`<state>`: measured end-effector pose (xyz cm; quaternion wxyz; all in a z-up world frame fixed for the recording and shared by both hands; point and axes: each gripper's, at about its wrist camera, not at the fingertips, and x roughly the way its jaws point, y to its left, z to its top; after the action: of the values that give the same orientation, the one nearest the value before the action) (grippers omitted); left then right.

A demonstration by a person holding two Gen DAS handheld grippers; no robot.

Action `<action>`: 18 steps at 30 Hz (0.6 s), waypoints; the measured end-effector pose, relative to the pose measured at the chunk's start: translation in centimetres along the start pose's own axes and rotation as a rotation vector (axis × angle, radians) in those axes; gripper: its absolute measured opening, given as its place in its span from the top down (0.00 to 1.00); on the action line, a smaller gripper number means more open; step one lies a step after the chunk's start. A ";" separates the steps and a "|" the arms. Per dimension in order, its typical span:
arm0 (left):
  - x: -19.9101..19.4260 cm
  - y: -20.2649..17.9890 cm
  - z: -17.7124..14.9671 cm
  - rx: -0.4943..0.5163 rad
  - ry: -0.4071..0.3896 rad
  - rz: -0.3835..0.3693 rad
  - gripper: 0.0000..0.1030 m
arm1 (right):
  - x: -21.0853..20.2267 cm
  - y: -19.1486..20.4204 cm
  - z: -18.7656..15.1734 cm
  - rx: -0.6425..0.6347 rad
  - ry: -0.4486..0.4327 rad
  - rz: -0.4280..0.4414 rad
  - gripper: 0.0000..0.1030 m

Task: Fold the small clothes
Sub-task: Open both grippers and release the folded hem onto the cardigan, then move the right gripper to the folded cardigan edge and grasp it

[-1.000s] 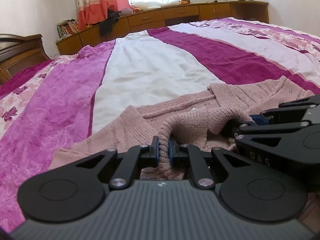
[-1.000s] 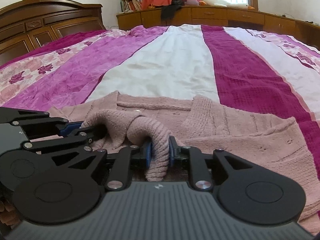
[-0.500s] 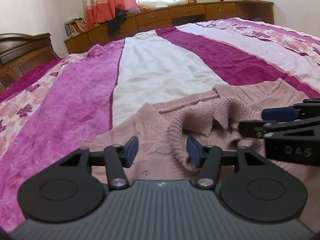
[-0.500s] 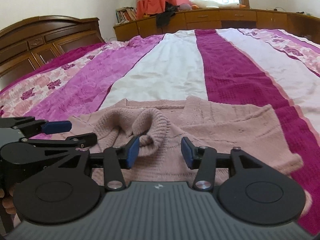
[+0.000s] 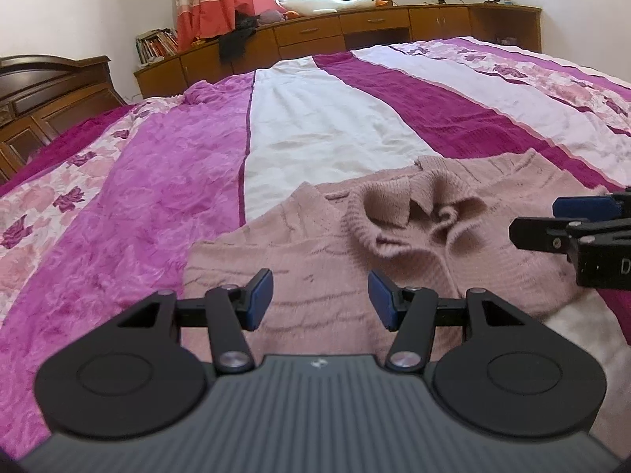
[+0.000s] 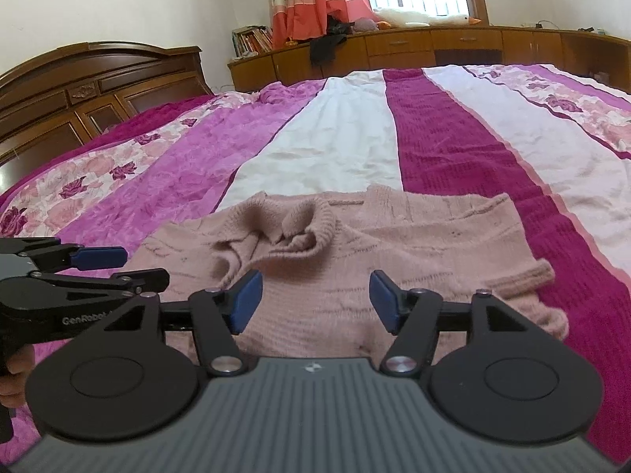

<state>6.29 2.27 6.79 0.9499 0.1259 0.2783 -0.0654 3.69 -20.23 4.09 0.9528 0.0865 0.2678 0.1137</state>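
Observation:
A small pink knitted sweater (image 5: pixel 355 268) lies on the bed, its two sleeve cuffs (image 5: pixel 410 213) dropped in a bunch on the middle of its body. It also shows in the right wrist view (image 6: pixel 394 252), cuffs (image 6: pixel 299 232) left of centre. My left gripper (image 5: pixel 320 302) is open and empty, raised above the sweater's near edge. My right gripper (image 6: pixel 312 301) is open and empty too, above the near edge. Each gripper shows in the other's view: the right one (image 5: pixel 568 220) at the right edge, the left one (image 6: pixel 118 266) at the left edge.
The bedspread (image 5: pixel 323 126) has purple, white and magenta stripes. A dark wooden headboard (image 6: pixel 79 79) stands at the left. Low wooden cabinets (image 6: pixel 434 47) run under the window at the far side, with books, a dark garment and a plush toy on top.
Both grippers were shut on the sleeve cuffs a second ago. They opened, let the cuffs drop on the sweater's middle, and drew back and up.

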 end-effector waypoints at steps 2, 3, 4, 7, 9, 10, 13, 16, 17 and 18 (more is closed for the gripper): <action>-0.6 0.2 -0.5 -0.008 0.006 -0.004 0.46 | -0.5 0.0 -0.3 -0.002 0.003 0.000 0.34; -0.8 0.2 -0.6 -0.012 0.011 -0.006 0.46 | -0.8 0.1 -0.5 -0.004 0.004 0.000 0.34; -1.0 0.3 -0.8 -0.018 0.017 -0.010 0.46 | -1.0 0.1 -0.6 -0.006 0.006 0.000 0.34; -1.5 0.4 -1.3 -0.024 0.025 -0.013 0.46 | -1.7 0.1 -1.1 -0.023 0.011 -0.006 0.34; -1.7 0.3 -1.6 -0.021 0.026 -0.014 0.46 | -1.9 0.1 -1.3 -0.028 0.015 -0.009 0.34; -1.9 0.2 -1.7 -0.017 0.029 -0.017 0.46 | -2.1 0.2 -1.5 -0.033 0.018 -0.008 0.34; -2.3 -0.1 -2.1 -0.005 0.028 -0.023 0.46 | -2.3 0.5 -1.8 -0.054 0.022 -0.008 0.34; -2.5 -0.3 -2.4 0.001 0.031 -0.031 0.46 | -2.5 1.0 -2.3 -0.097 0.029 -0.010 0.33; -2.6 -0.4 -2.5 0.003 0.031 -0.035 0.46 | -2.5 1.2 -2.5 -0.114 0.030 -0.011 0.33; -2.6 -0.5 -2.6 0.006 0.032 -0.040 0.46 | -2.4 1.5 -2.7 -0.135 0.032 -0.010 0.33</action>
<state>2.64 2.66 6.00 0.9436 0.1241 0.2956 -0.0834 0.01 -19.16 3.37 0.9526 0.0189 0.2753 0.1282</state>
